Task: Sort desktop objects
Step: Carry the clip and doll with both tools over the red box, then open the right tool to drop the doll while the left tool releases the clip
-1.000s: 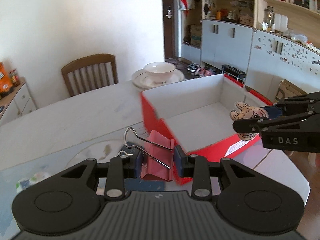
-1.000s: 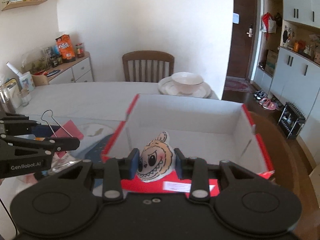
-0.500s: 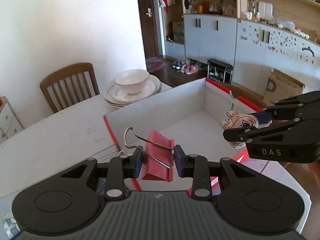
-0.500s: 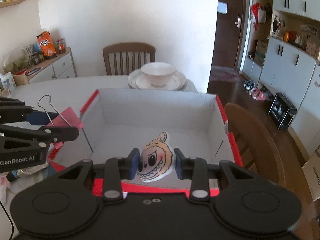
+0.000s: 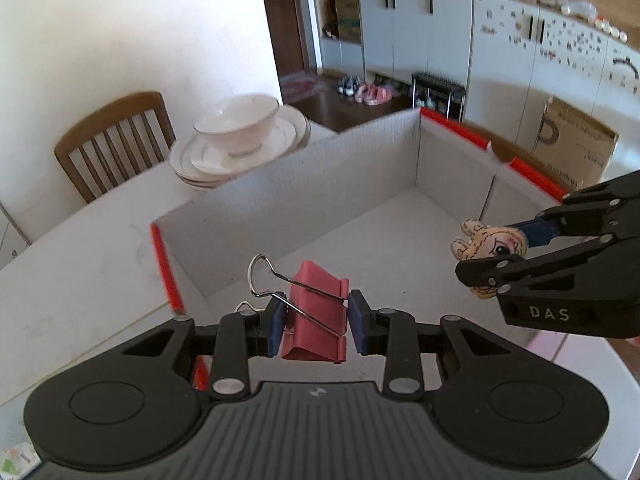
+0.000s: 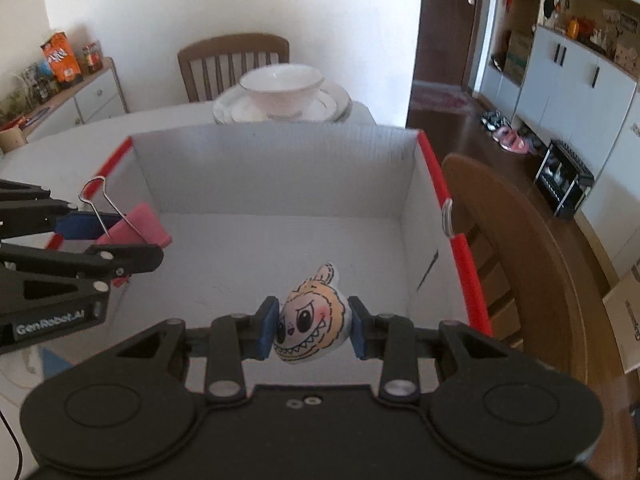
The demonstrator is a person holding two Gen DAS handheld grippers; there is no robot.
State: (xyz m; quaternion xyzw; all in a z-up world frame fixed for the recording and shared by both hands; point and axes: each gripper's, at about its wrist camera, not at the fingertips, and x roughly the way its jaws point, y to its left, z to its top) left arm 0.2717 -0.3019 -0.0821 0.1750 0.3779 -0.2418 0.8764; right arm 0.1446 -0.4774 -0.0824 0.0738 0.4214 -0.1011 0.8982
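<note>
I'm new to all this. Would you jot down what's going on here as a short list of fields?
left tool: shut on the pink binder clip
right tool: shut on the cartoon monster figure
position of both: held above the open box, over its inside
box: red outside, white inside, nothing lying in it
behind box: white bowl on stacked plates, wooden chair

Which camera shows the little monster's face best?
The right wrist view: the monster charm faces the camera, grin and eyes clear, pinched in the right gripper above the box. The left wrist view shows it sideways, partly hidden by a finger.
</note>
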